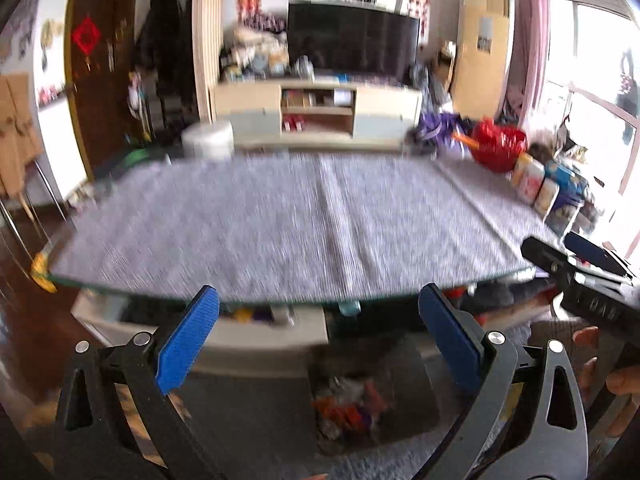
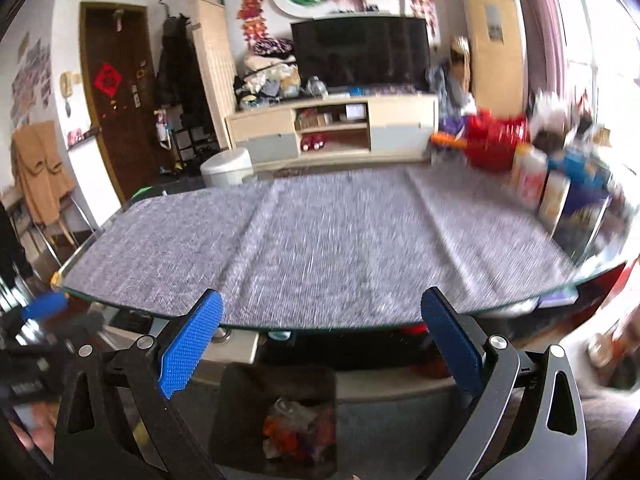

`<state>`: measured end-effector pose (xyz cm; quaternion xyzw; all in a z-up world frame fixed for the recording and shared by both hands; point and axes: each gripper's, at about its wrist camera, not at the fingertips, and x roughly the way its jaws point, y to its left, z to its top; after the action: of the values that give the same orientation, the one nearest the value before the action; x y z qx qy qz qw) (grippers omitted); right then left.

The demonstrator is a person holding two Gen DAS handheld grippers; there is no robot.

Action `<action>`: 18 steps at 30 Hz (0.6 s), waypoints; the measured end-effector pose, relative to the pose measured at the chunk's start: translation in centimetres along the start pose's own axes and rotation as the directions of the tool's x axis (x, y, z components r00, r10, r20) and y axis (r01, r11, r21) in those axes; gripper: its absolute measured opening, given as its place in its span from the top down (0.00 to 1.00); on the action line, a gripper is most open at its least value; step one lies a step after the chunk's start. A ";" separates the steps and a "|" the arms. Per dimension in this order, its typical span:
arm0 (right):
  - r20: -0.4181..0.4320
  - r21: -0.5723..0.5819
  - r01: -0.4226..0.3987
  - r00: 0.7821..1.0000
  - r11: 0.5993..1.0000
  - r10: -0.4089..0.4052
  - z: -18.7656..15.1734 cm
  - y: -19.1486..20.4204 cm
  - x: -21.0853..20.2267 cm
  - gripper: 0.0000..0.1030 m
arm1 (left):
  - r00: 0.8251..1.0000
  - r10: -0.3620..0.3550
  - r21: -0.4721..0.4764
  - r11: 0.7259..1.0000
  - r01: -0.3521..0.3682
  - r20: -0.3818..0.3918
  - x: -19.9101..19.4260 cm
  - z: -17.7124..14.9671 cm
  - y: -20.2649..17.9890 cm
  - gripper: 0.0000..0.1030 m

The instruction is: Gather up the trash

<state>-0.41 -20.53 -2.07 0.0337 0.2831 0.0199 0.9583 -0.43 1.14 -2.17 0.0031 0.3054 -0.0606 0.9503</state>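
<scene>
A dark bin [image 1: 416, 384] stands on the floor in front of the table and holds crumpled orange, red and grey trash [image 1: 348, 408]. It also shows in the right wrist view [image 2: 240, 412] with its trash [image 2: 298, 432]. My left gripper [image 1: 318, 340] is open and empty, held above the bin, before the table edge. My right gripper [image 2: 320, 340] is open and empty in the same place. The right gripper also shows at the right edge of the left wrist view [image 1: 580, 268]. Both views are blurred.
A glass-topped table with a grey cloth [image 1: 280, 220] fills the middle. A red bag [image 1: 498, 144] and several boxes [image 1: 544, 188] stand at its far right. A TV cabinet [image 1: 316, 114] and a white bin [image 1: 208, 140] stand behind.
</scene>
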 end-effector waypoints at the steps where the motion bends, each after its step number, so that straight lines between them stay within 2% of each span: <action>1: 0.018 -0.016 0.029 0.999 0.999 -0.028 0.6 0.2 -0.8 0.03 | 1.000 0.009 0.001 1.000 -0.009 0.018 -0.6 0.5 0.0 0.08; 4: 0.059 -0.017 0.067 0.996 0.998 -0.066 1.9 0.0 -2.7 0.03 | 0.997 0.033 0.002 0.999 -0.034 0.066 -2.4 2.5 -0.1 0.08; 9: 0.130 -0.044 0.125 0.985 0.991 -0.118 2.7 0.4 -5.0 0.03 | 0.988 0.050 0.005 0.999 -0.051 0.144 -4.6 3.8 -0.4 0.08; 15: 0.191 -0.044 0.099 0.977 0.994 -0.089 3.2 0.6 -7.2 0.03 | 0.985 0.051 0.030 0.998 -0.057 0.167 -5.9 3.4 -1.0 0.08; 18: 0.209 -0.050 0.117 0.972 0.992 -0.104 3.4 0.7 -7.8 0.03 | 0.986 0.044 0.033 0.998 -0.050 0.163 -5.9 3.4 -1.1 0.08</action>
<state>-5.14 -20.47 5.01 -0.0100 0.1828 -0.0282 0.9827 -3.36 0.55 4.05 0.0228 0.2256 -0.0439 0.9730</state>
